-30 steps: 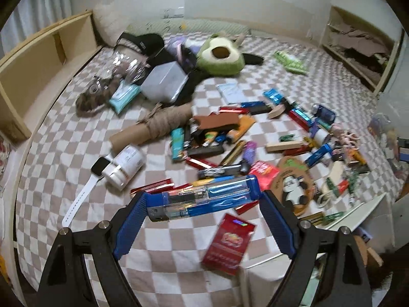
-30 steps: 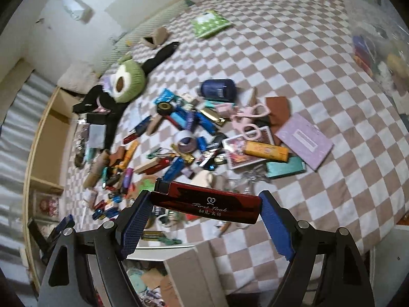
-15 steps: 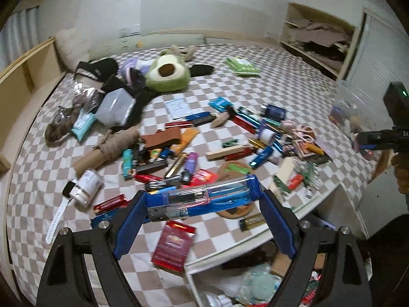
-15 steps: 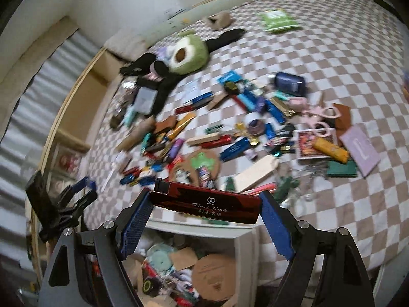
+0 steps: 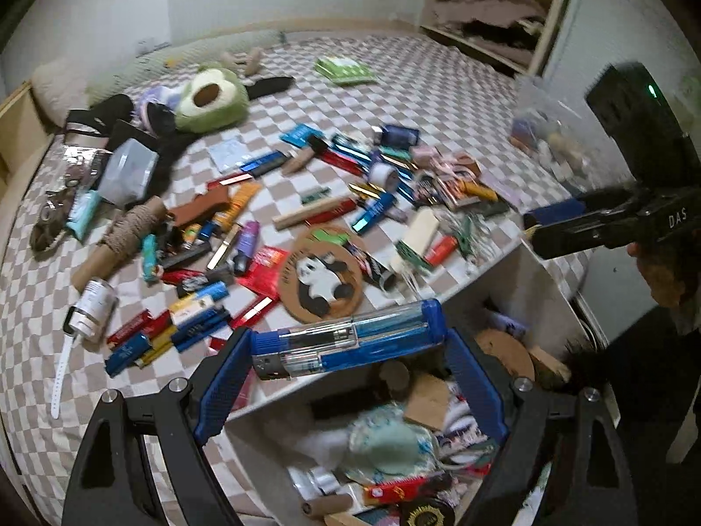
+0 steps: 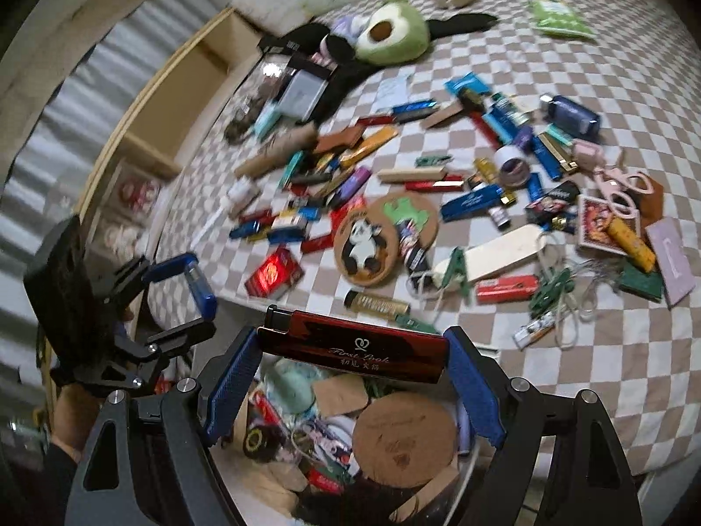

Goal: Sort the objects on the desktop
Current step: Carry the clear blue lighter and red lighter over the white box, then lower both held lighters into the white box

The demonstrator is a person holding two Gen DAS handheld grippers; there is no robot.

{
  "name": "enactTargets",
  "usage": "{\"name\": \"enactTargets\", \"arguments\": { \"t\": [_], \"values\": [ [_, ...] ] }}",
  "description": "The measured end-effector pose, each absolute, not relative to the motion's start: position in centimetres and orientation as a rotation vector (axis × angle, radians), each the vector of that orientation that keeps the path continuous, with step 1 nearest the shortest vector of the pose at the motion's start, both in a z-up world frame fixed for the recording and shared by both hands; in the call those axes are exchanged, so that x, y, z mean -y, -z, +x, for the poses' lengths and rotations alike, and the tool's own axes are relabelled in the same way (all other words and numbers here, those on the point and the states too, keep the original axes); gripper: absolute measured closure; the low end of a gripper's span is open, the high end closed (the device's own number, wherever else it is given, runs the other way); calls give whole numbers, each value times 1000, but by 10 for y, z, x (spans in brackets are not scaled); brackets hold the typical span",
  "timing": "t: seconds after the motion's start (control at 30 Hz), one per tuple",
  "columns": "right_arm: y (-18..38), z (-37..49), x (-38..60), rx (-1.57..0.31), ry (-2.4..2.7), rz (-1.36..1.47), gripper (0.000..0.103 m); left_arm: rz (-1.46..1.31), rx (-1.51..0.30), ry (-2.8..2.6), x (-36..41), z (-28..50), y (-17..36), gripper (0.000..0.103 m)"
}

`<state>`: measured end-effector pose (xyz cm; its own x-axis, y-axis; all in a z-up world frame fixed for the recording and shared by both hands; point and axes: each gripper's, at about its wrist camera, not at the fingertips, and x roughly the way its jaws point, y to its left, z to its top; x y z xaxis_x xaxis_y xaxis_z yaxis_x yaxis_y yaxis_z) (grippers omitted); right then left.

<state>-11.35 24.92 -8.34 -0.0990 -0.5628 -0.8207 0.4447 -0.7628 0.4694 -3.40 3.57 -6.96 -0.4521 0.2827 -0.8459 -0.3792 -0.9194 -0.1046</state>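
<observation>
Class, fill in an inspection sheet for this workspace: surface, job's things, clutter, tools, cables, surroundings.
Surface: checkered bedspread, crowded along its near half.
Job's things: blue clear lighter and red lighter, both held over an open white bin of sorted items.
Clutter: panda coaster, avocado plush, pink scissors, many lighters.
Tools: left tool shut on the blue clear lighter; right tool shut on the red lighter.
Cables: nothing seen.
Surroundings: wooden shelf, curtain.
</observation>
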Motion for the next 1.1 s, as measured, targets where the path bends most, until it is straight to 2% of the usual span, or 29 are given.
{"name": "enactTargets", "arguments": {
  "t": [0.6,1.1],
  "values": [
    [157,-85,-198,-162,1726,1714,19,-1412,-333,-2207,-64,5,99,15],
    [198,-98,-193,-226,1777,1858,19,-1461,-390,-2084,-85,16,123,15]
  ]
}}
